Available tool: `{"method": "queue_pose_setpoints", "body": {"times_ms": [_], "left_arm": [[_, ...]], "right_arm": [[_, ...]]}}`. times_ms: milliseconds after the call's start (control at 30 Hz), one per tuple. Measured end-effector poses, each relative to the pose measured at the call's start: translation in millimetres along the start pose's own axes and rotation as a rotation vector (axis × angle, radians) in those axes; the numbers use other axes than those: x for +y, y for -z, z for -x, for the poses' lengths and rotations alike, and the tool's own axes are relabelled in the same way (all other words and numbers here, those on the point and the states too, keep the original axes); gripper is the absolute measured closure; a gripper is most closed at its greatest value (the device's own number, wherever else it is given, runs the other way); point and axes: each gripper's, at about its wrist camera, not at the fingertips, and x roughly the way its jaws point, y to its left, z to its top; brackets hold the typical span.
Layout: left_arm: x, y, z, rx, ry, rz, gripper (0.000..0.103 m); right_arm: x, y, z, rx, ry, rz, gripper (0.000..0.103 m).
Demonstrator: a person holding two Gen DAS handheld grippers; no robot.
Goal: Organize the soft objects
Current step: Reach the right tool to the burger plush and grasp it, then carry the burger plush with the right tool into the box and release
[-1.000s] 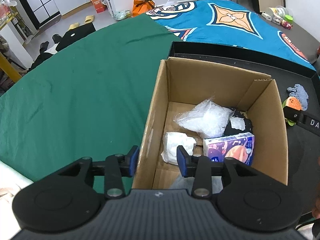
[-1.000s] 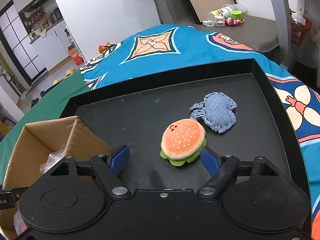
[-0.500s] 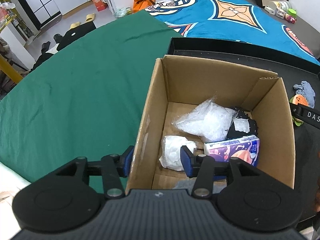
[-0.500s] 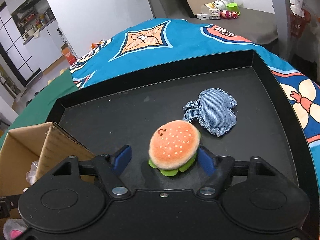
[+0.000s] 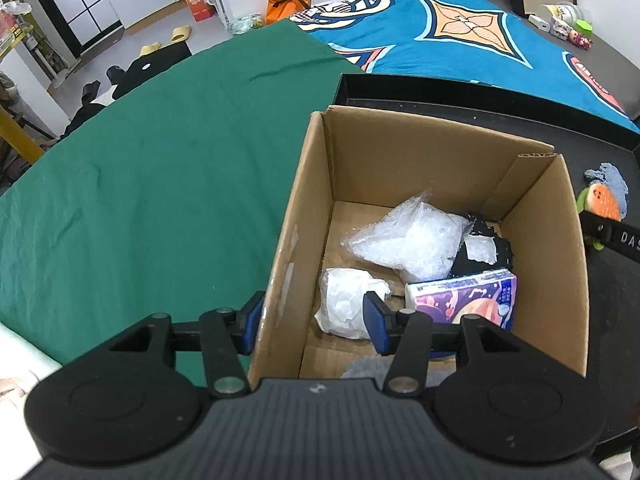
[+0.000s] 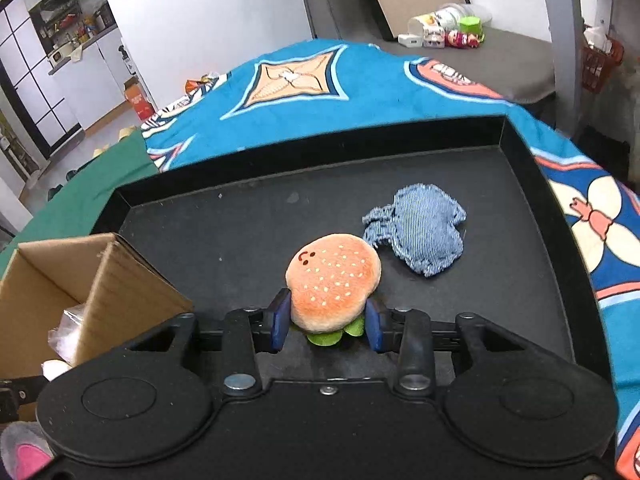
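The right gripper (image 6: 326,326) has just closed its blue fingers (image 6: 279,320) onto the round orange plush burger (image 6: 333,280), ready to lift it off the black tray (image 6: 256,220); the left gripper (image 5: 312,320), half-open and empty, straddles the brown cardboard box (image 5: 440,152) wall to steady it

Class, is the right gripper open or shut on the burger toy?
Shut on it: the right gripper, its jaws just closing, presses both blue pads against the burger toy.

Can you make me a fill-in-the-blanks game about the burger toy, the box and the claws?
1. The right claw is squeezing the plush ____ on the black tray.
2. The denim toy lies on the tray, just behind and to the ____ of the plush.
3. The left claw straddles a wall of the ____ box.
4. The tissue pack lies ____ the box.

Missing words: burger; right; cardboard; inside
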Motion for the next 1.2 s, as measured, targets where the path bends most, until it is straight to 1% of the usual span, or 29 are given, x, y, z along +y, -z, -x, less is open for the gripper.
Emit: {"method": "queue_pose_setpoints", "body": {"times_ms": [100, 267, 433, 533, 600, 733, 933, 1200], "left_arm": [[1, 1, 4, -0.004, 0.01, 0.005, 0.053], [3, 4, 12, -0.018, 0.021, 0.004, 0.053], [4, 6, 21, -0.027, 0.033, -0.008, 0.053], [6, 7, 29, -0.043, 0.047, -0.015, 0.053], [8, 7, 33, -0.051, 0.044, -0.016, 0.053], [15, 10, 38, -0.055, 0.048, 0.004, 0.053], [23, 17, 45, -0.062, 0.05, 0.014, 0.053], [37, 26, 49, -0.06, 0.051, 0.032, 0.053]], "right_arm": [[2, -3, 8, -0.016, -0.005, 0.0, 0.066], [5, -7, 24, -0.033, -0.037, -0.017, 0.066], [11, -11, 46, -0.072, -0.059, -0.001, 0.066], [13, -12, 57, -0.077, -0.082, -0.004, 0.066], [14, -11, 62, -0.075, -0.105, -0.006, 0.066], [15, -9, 73, -0.076, -0.137, -0.016, 0.066], [21, -8, 86, -0.107, -0.151, 0.005, 0.066], [31, -5, 100, -0.121, -0.183, 0.045, 0.066]]}}
